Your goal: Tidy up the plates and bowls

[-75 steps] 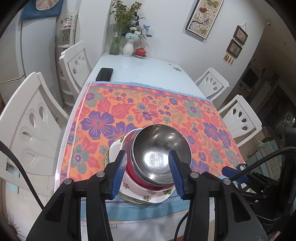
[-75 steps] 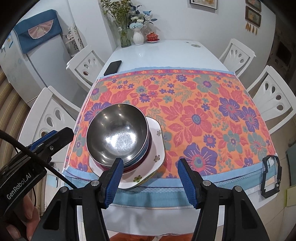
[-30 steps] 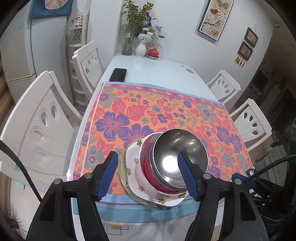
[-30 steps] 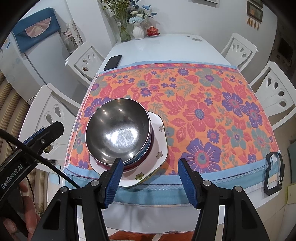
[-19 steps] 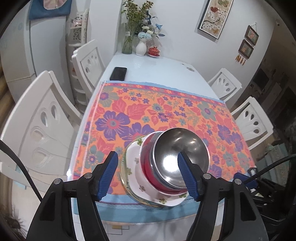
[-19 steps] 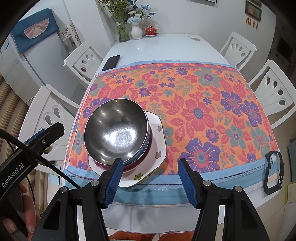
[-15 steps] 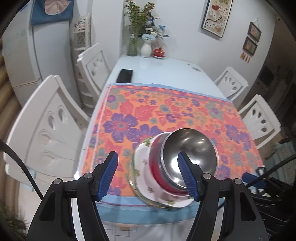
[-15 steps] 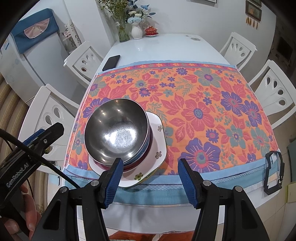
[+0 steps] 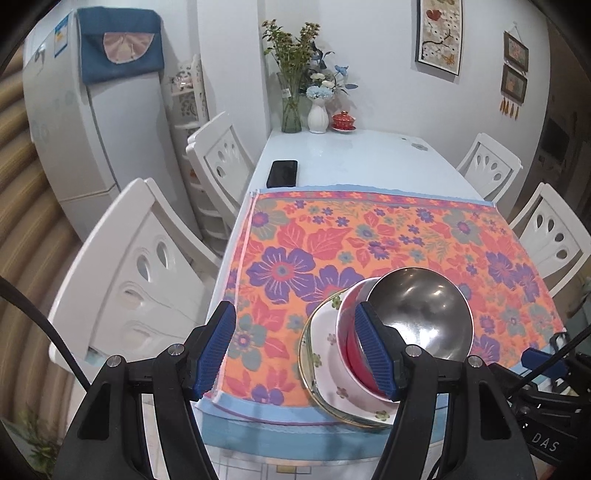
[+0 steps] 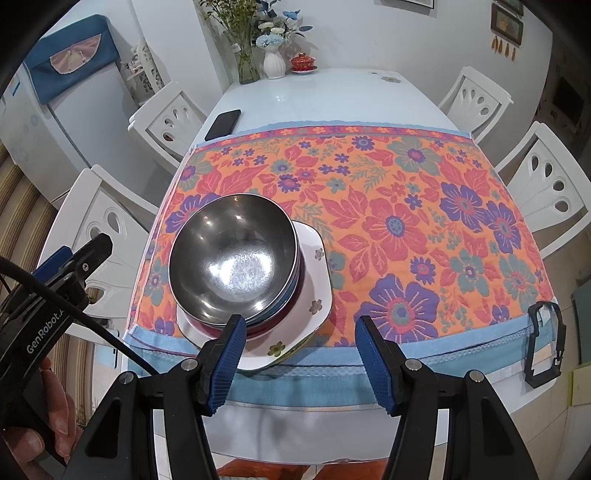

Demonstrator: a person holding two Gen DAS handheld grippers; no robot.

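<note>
The long white glossy bench (image 10: 332, 92) carries an orange floral cloth with a blue border (image 10: 369, 206) over its near half. On the bare far half lie a black phone (image 10: 222, 124) near the cloth's far left corner, and, at the far end, a glass vase of flowers (image 10: 248, 70), a white ribbed vase (image 10: 273, 64) and a red lidded cup on a saucer (image 10: 303, 62). A black carabiner clip (image 10: 545, 343) lies at the near right edge.

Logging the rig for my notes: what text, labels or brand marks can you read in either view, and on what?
"GenRobot.A" (cut off): on the left claw's black body, right wrist view.
"DAS": on the black device body at lower right, left wrist view.
Sticker on the fridge: too blurred to read.
Wall pictures: no legible text.
</note>
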